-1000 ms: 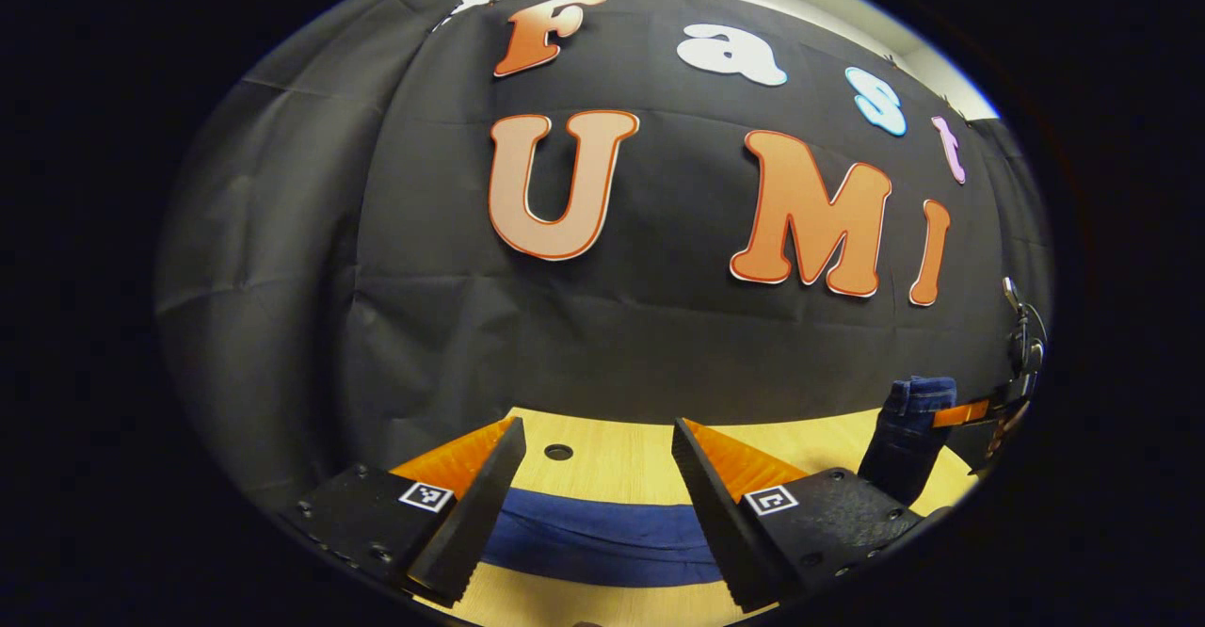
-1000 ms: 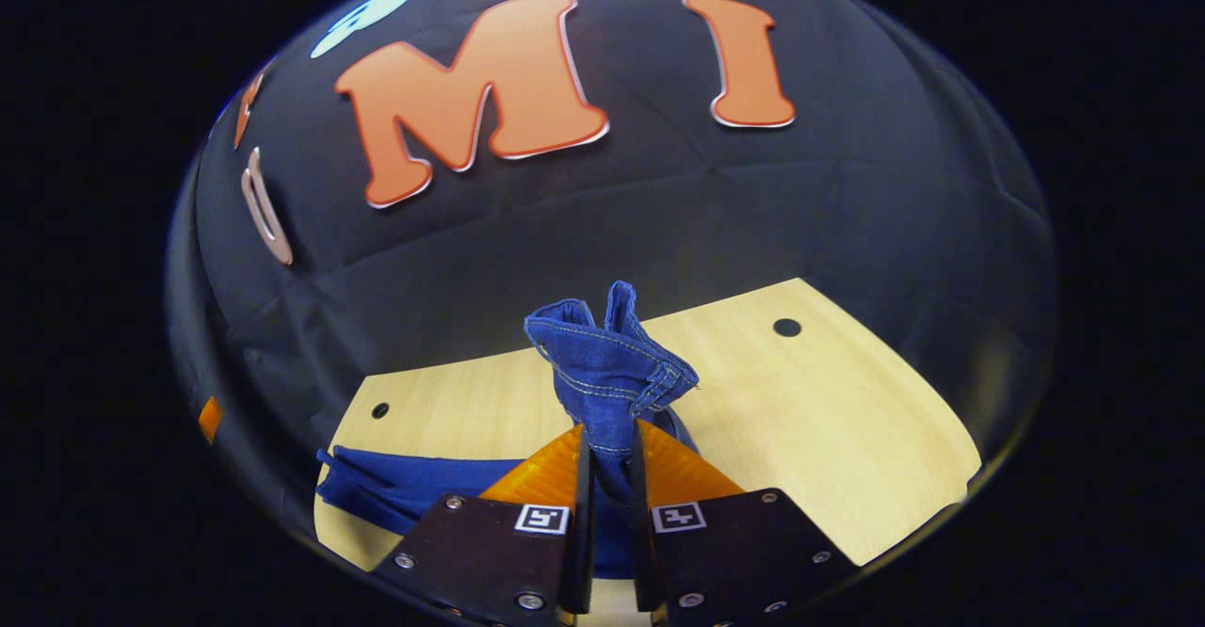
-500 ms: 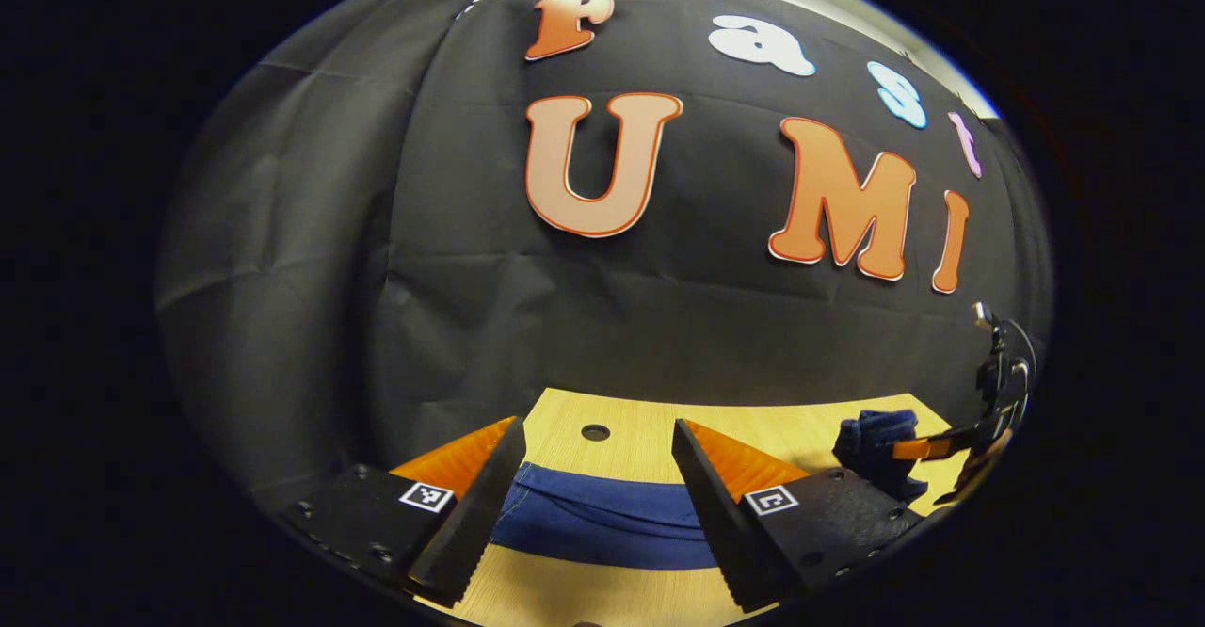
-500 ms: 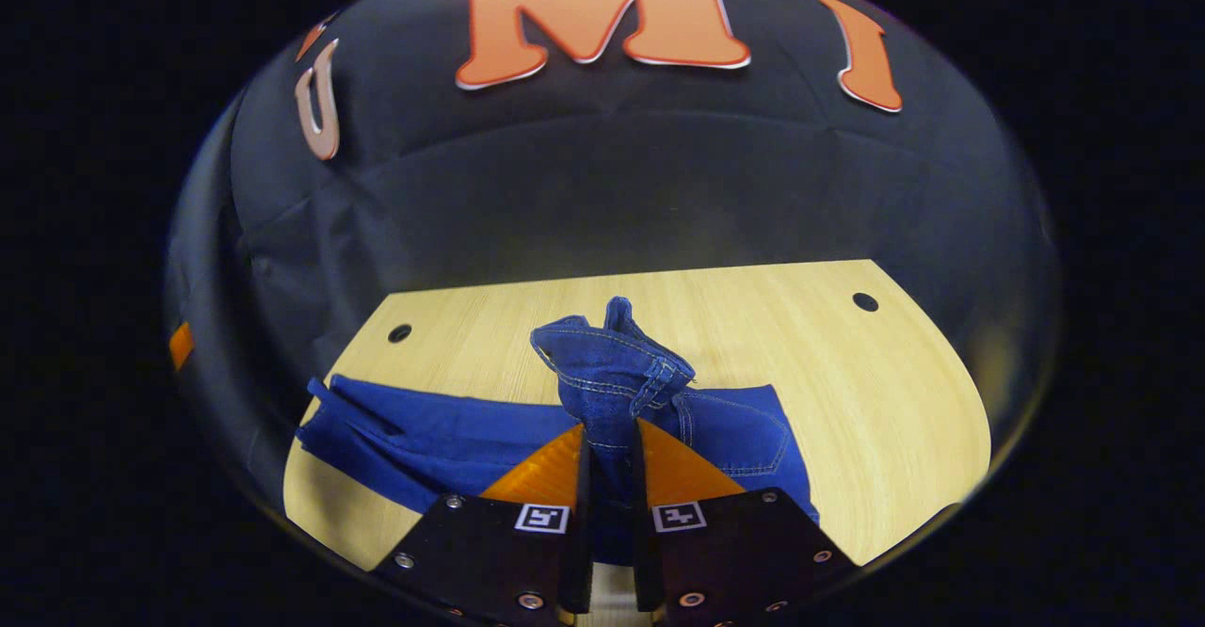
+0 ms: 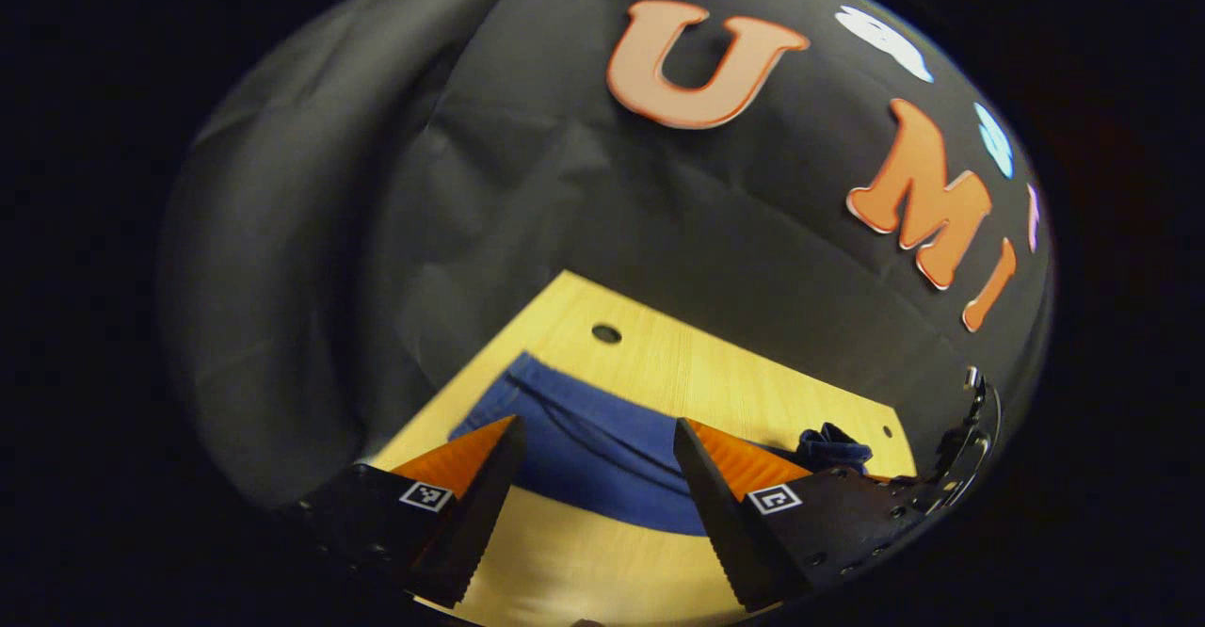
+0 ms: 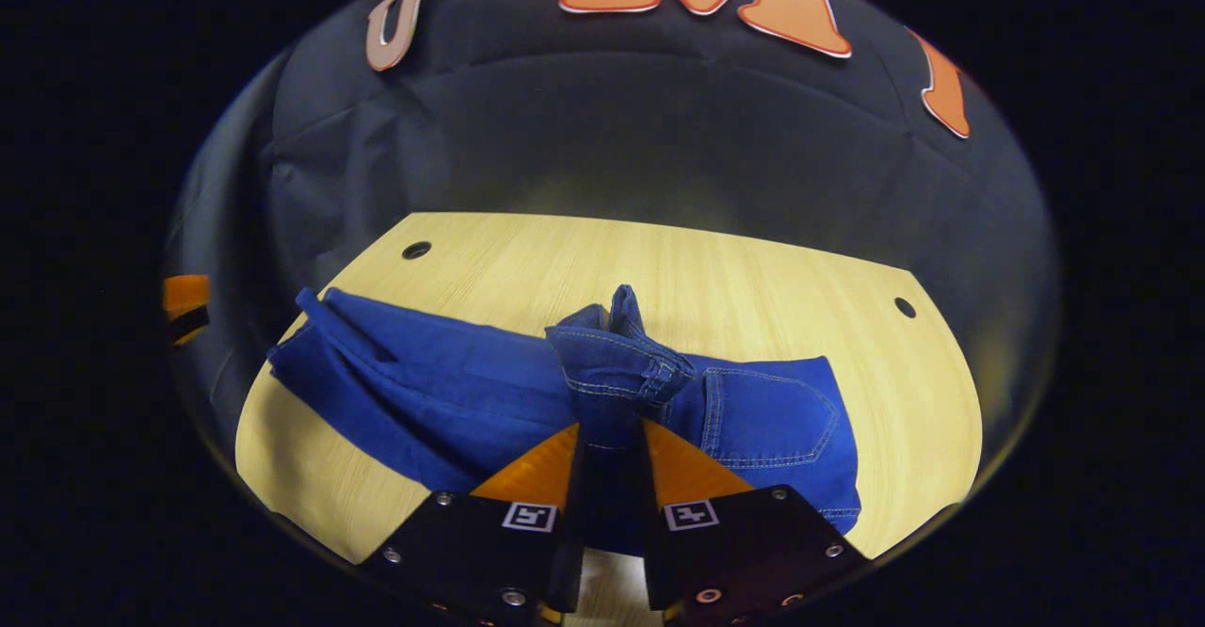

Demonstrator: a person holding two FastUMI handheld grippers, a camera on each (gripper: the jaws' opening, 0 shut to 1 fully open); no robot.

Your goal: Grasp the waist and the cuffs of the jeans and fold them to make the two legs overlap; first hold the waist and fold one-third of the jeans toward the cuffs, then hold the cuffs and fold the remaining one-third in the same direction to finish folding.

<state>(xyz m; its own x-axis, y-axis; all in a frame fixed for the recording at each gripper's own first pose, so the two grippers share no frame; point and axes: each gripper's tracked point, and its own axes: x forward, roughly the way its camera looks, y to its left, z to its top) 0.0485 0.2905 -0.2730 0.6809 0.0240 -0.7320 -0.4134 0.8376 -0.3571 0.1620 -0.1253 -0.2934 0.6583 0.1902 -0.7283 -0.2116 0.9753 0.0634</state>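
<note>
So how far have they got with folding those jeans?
Done: the jeans lie lengthwise on the wooden table, apparently with the legs already overlapped. In hand: the right gripper is clamped on a bunched piece of the waist, lifted above the pocket area, so the first third-fold looks underway. The left gripper hangs open above the cuff end. Left: laying the waist down, then folding the cuffs over.
</note>
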